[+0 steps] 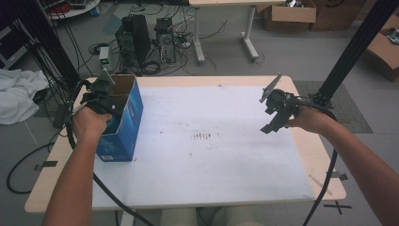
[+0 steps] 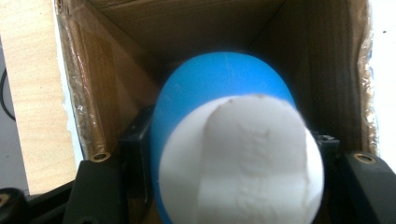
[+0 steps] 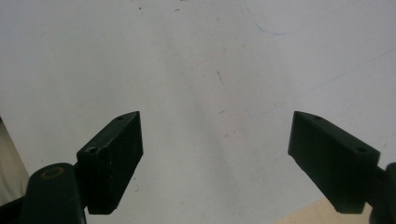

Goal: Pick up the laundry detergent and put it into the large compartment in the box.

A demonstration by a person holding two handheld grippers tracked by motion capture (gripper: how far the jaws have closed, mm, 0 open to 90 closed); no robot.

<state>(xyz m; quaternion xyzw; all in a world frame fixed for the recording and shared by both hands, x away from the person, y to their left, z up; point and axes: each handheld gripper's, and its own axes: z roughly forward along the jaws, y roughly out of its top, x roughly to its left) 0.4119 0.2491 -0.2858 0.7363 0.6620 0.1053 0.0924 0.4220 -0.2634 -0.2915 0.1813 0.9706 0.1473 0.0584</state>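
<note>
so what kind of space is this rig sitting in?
Looks like a lab or workshop, not a home: desktop computer towers with loose cables on the floor, cardboard boxes by a desk, and a black metal frame post beside the table.

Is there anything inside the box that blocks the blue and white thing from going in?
Nothing visible does. The left gripper holds the blue and white object at the open box, and the cardboard inside beyond it looks bare, though the object hides part of the bottom.
</note>
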